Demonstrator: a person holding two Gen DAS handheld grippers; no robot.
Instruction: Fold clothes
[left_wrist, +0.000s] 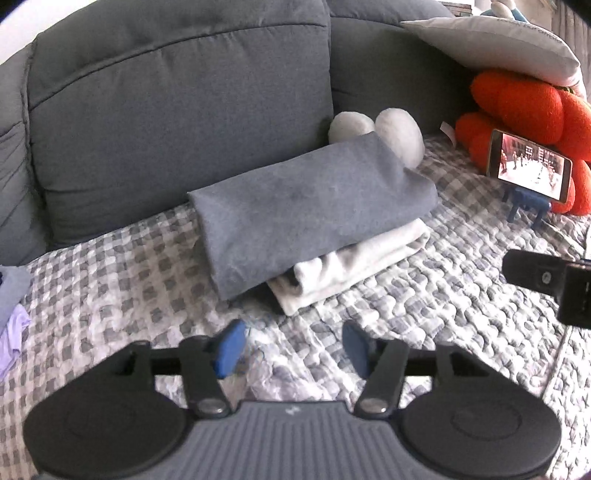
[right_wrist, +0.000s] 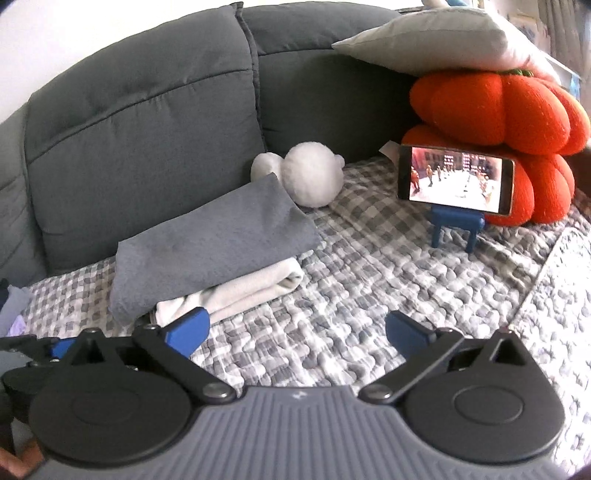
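Note:
A folded grey garment (left_wrist: 314, 206) lies on top of a folded white garment (left_wrist: 354, 266) on the checked sofa cover (left_wrist: 424, 295). The same stack shows in the right wrist view, grey garment (right_wrist: 214, 243) over white garment (right_wrist: 240, 291). My left gripper (left_wrist: 293, 349) is open and empty, a short way in front of the stack. My right gripper (right_wrist: 297, 330) is open wide and empty, to the right front of the stack. Part of the right gripper shows at the right edge of the left wrist view (left_wrist: 550, 284).
Grey sofa back cushions (left_wrist: 177, 110) stand behind. A white plush toy (right_wrist: 314, 177) lies behind the stack. A phone (right_wrist: 458, 181) on a blue stand leans on an orange plush pumpkin (right_wrist: 509, 122) under a grey pillow (right_wrist: 436, 40). Lilac and blue clothes (left_wrist: 11, 306) lie at far left.

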